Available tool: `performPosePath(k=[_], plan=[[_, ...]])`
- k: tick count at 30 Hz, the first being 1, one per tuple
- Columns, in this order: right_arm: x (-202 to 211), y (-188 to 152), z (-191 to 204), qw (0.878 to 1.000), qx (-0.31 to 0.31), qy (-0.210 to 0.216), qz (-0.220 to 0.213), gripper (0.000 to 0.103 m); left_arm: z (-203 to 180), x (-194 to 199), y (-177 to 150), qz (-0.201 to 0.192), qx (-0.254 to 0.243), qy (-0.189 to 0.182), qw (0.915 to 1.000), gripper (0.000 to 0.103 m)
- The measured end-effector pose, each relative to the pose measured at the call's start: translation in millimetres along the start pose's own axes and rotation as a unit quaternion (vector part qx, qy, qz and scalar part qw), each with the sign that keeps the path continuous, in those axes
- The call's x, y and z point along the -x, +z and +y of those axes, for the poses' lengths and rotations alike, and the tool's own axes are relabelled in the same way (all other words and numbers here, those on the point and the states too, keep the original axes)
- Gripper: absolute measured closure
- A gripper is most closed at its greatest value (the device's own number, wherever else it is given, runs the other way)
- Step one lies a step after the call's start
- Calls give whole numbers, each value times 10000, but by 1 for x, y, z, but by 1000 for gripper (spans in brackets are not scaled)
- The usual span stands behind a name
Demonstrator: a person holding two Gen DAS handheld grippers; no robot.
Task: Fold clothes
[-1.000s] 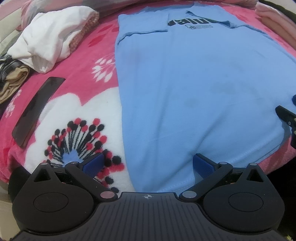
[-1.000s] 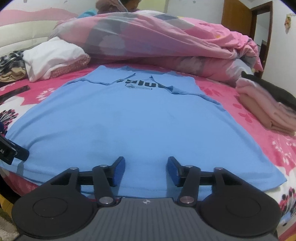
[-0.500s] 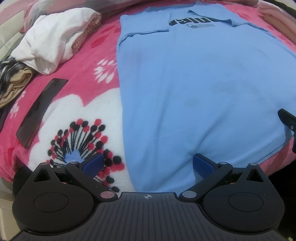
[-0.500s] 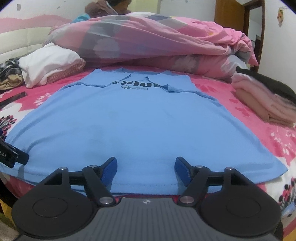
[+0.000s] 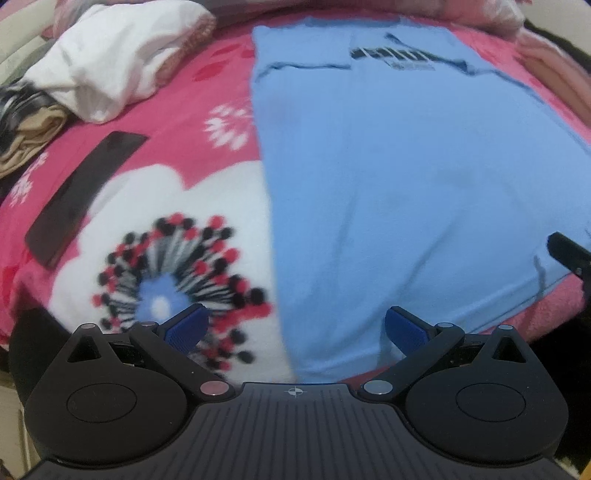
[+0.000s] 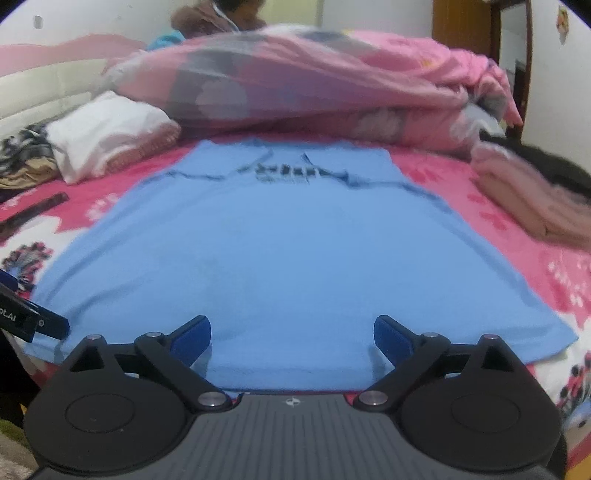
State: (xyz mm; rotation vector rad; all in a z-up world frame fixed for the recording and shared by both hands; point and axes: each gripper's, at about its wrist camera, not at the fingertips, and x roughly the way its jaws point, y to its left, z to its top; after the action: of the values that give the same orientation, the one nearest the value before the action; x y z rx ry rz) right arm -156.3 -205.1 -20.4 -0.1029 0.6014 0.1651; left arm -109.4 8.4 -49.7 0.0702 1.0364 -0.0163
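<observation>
Bed under pink flowered blanket, heaped quilt at far side, wooden door beyond; blue T-shirt spread flat mid-bed, long axis running away, collar far, hem nearest; left gripper wide, empty, at hem corner; right gripper opening over hem, nothing pinched.

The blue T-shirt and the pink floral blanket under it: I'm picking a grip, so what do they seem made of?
Blue T-shirt: apparently thin matte cotton-like knit; it lies flat with a stitched hem. Pink floral blanket: probably plush fleece; its surface looks fuzzy, though blurred.
</observation>
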Motion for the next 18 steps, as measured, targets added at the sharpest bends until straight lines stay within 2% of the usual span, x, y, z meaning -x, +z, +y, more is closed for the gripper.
performPosePath(k=[5, 11, 14, 15, 18], plan=[[20, 7, 23, 9973, 393, 455, -424, 6, 31, 9, -9, -148, 273, 60, 9995, 0], [16, 2, 89, 9822, 1313, 1260, -467, 8, 65, 6, -11, -241, 754, 346, 9963, 0], [10, -3, 123, 9716, 1744, 1567, -312, 17, 83, 5, -12, -348, 1180, 334, 9918, 0], [9, -5, 130, 9692, 1807, 1649, -268, 23, 86, 5, -13, -396, 1285, 345, 9903, 0], [7, -8, 152, 9619, 1975, 1884, -144, 30, 94, 3, -14, -440, 1360, 249, 9894, 1]])
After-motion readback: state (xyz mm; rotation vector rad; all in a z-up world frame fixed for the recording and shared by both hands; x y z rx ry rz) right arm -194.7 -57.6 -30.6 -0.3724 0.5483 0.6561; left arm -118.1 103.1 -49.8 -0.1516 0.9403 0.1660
